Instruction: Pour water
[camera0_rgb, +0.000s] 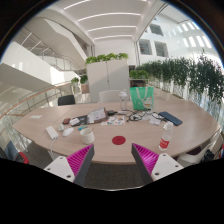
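The pads (82, 158) on the fingers are magenta, set on white fingers. The table (100, 138) is pale wood, light tan all over. A red disc (119, 141) lies on it just ahead of the fingers. To the right stands a bottle (166, 134) with a red cap and label. Far across the table a teal green container (142, 96) stands. A dark blue flat item (171, 118) lies at the right. Green plants (185, 72) line the far right, and more green tops a white cabinet (108, 76).
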